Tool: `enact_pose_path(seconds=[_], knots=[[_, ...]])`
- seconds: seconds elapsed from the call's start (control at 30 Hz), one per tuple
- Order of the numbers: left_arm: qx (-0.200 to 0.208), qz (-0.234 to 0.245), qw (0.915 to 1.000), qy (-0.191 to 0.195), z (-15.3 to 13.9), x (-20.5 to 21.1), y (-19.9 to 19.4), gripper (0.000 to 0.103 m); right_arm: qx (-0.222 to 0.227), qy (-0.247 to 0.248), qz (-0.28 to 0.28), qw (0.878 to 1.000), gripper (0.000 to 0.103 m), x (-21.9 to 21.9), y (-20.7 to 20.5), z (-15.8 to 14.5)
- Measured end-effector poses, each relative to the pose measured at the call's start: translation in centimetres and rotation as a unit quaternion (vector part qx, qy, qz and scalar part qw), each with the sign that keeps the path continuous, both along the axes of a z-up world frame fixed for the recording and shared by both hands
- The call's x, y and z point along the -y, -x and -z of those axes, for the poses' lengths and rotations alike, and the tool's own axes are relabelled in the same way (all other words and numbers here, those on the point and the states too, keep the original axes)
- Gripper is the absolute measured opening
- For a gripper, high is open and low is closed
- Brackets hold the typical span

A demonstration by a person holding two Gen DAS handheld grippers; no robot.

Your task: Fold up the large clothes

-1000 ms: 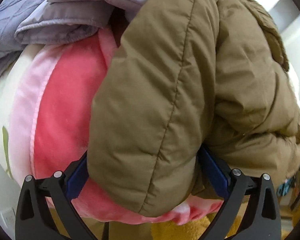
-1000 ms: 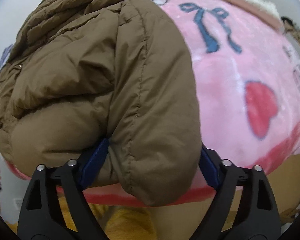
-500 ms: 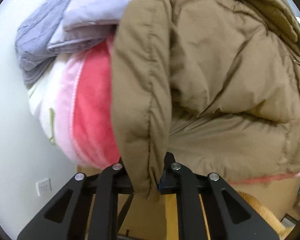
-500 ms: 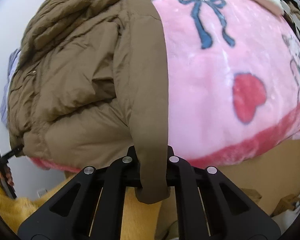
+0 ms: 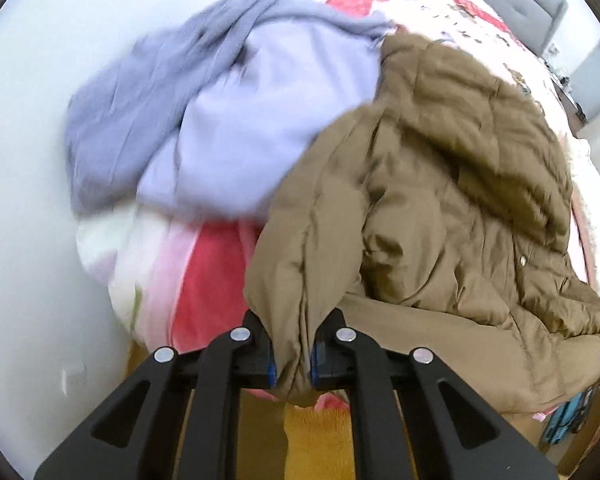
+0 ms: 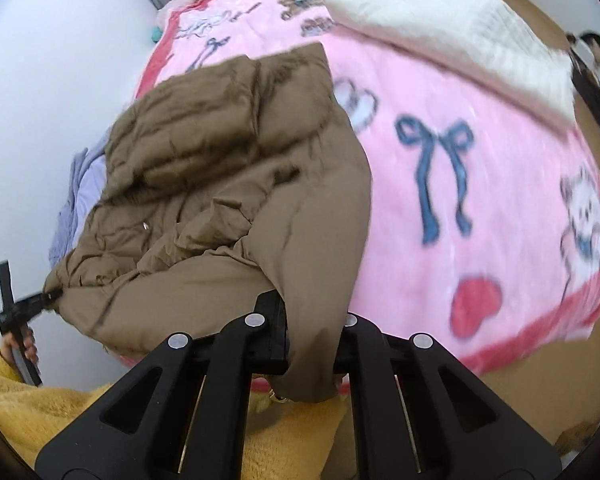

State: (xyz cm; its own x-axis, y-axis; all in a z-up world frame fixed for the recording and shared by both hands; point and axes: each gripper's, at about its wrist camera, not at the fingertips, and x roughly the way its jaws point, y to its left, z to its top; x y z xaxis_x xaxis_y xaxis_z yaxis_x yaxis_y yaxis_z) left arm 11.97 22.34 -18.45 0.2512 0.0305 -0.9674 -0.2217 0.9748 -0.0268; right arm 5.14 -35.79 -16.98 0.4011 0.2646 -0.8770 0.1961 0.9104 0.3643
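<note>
Holding brown puffer jacket by both cuffs. Left gripper pinching left sleeve end, right gripper pinching right sleeve end, both jaws pressed tight on fabric. Jacket body lying on pink blanket, beside lilac clothes toward wall. Am judging jacket as bulky, soft, springy, with slick shell: thin cuff could be slipping under body's weight. Am thinking seam or cuff hem is giving firmer hold than puffy panel.
</note>
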Motion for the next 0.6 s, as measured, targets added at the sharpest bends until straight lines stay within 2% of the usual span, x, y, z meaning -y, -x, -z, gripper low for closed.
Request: enact_pose_path(seconds=[0.1,0.3,0.4,0.5,0.6], knots=[[0.005,0.014,0.9999,-0.003,-1.3,1.1,-5.0,0.011,0.003,0.008,0.006,1.000,0.006,-0.1,-3.0,-1.6],[0.003,-0.002,0.9988,0.050,-3.8,1.1,-13.8,0.010,0.019,0.015,0.040,0.999,0.006,0.6,-9.8,-6.1],[0.009,0.006,0.9990,0.043,-4.9,1.4,-17.3,0.010,0.037,0.016,0.037,0.998,0.006,1.2,-13.9,-8.1],[0.003,0.021,0.9993,0.032,-5.7,2.6,-21.9,0.010,0.036,0.012,0.036,0.999,0.006,2.0,-17.9,-8.6],[-0.015,0.013,0.9992,0.035,-4.9,3.4,-25.7,0.010,0.014,0.001,0.048,0.999,0.006,3.0,-22.2,-7.4]])
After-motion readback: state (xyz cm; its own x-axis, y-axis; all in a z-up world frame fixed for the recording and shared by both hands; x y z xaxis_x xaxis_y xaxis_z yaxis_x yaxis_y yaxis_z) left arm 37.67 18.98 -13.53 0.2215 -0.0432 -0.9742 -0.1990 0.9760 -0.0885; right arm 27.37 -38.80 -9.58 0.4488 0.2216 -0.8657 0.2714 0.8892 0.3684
